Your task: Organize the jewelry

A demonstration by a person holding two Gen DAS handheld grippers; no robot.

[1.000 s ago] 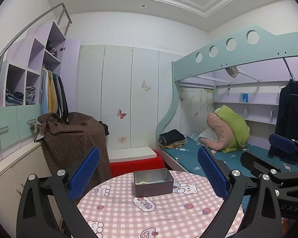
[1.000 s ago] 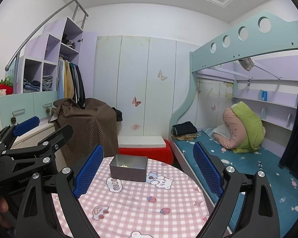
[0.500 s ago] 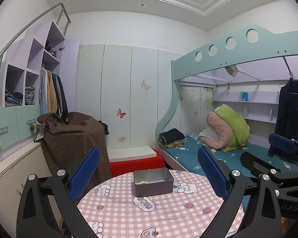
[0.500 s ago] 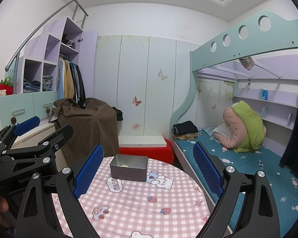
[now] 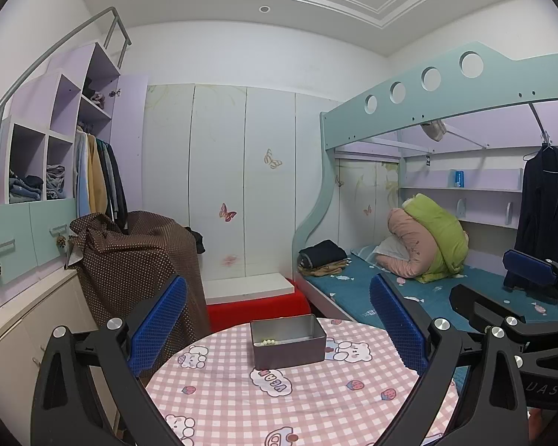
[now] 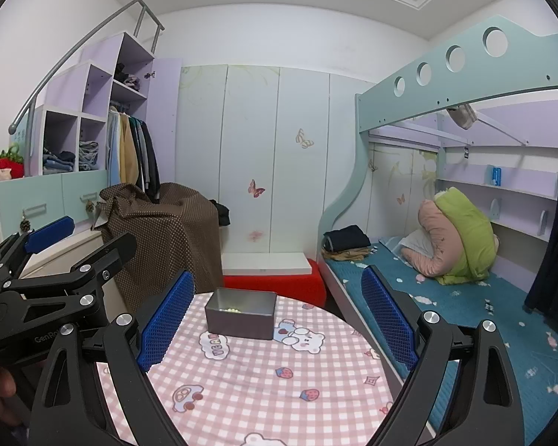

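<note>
A grey metal box (image 5: 288, 342) stands at the far side of the round table with the pink checked cloth (image 5: 316, 401). A string of pale beads (image 5: 265, 342) lies inside it, and it shows in the right wrist view (image 6: 231, 310) too. My left gripper (image 5: 279, 327) is open and empty, held above the table's near side, with the box ahead between its blue pads (image 5: 158, 325). My right gripper (image 6: 277, 321) is open and empty, to the right of the left one, with the box (image 6: 241, 313) ahead and slightly left.
A bunk bed (image 5: 427, 290) with bedding runs along the right. A brown dotted cover (image 5: 137, 260) drapes over something left of the table. A red step (image 5: 256, 306) and white wardrobe doors (image 5: 241, 186) lie behind. Shelves and hanging clothes (image 5: 96, 178) stand at the left.
</note>
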